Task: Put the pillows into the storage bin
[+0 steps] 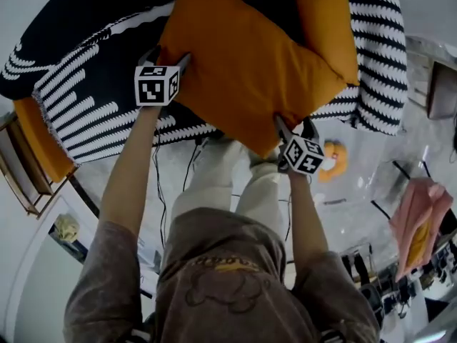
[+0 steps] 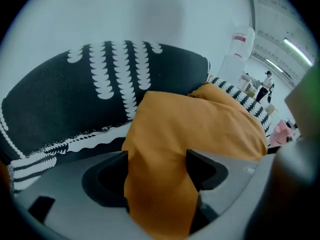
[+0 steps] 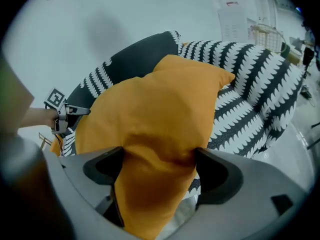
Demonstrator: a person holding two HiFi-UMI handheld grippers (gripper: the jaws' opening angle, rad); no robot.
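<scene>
A large orange pillow (image 1: 243, 63) lies on a black-and-white patterned cover (image 1: 100, 98). My left gripper (image 1: 171, 57) is at the pillow's left corner and my right gripper (image 1: 294, 128) at its near corner. In the left gripper view, orange fabric (image 2: 200, 129) fills the gap of the left gripper (image 2: 157, 166), whose jaws stand wide apart. The right gripper (image 3: 159, 164) is likewise spread wide, with the pillow's (image 3: 150, 114) bunched edge between its jaws. A second orange pillow (image 1: 325, 20) lies behind the first at the upper right. No storage bin can be made out.
An orange cushion edge (image 1: 43, 145) and a wooden frame (image 1: 21, 170) sit at the left. On the floor lie cables, a small orange object (image 1: 335, 156) and a pink item (image 1: 421, 220) at the right. The person's legs stand close to the patterned cover.
</scene>
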